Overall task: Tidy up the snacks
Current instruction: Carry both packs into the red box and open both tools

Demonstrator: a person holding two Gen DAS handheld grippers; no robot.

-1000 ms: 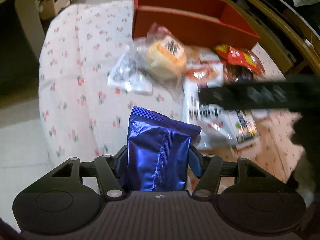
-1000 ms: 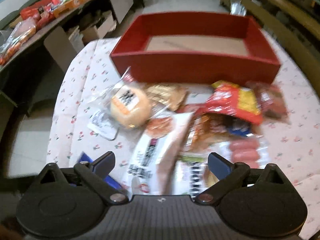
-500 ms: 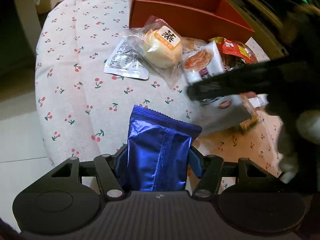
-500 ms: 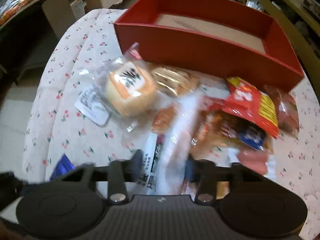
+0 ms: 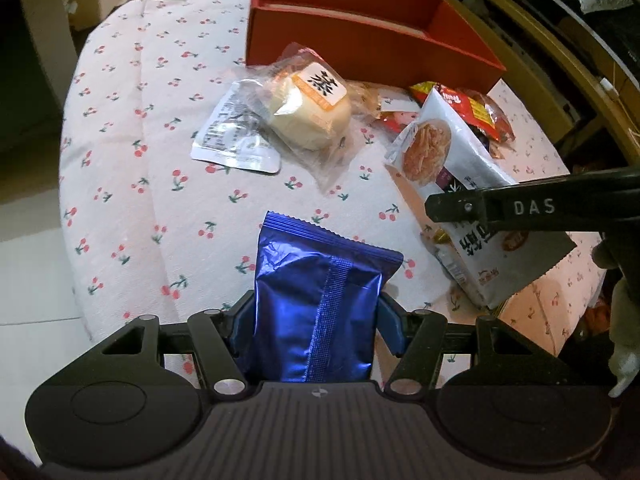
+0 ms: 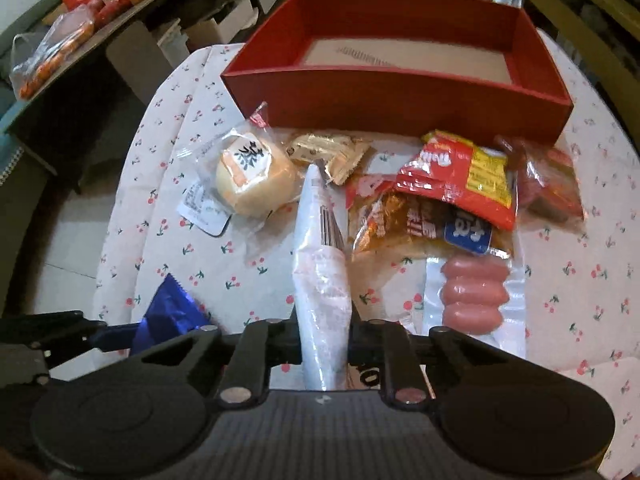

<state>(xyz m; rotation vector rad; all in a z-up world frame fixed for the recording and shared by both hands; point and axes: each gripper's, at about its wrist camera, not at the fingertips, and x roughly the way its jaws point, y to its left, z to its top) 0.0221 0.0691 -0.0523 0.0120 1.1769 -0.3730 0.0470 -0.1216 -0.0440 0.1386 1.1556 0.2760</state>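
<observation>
Left gripper (image 5: 316, 320): you have it clamped on the blue packet (image 5: 316, 300), held above the tablecloth (image 5: 132, 128).
Right gripper (image 6: 323, 334): closed on the white pouch (image 6: 320, 264) — lifted edge-on.
Red box (image 6: 400, 96): beyond the snack pile, nothing visible inside.

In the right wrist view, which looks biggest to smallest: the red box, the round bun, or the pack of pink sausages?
1. Red box, by far the largest.
2 and 3. Bun and sausage pack look about alike; the sausages lie nearer the camera, so I won't rank them.
</observation>
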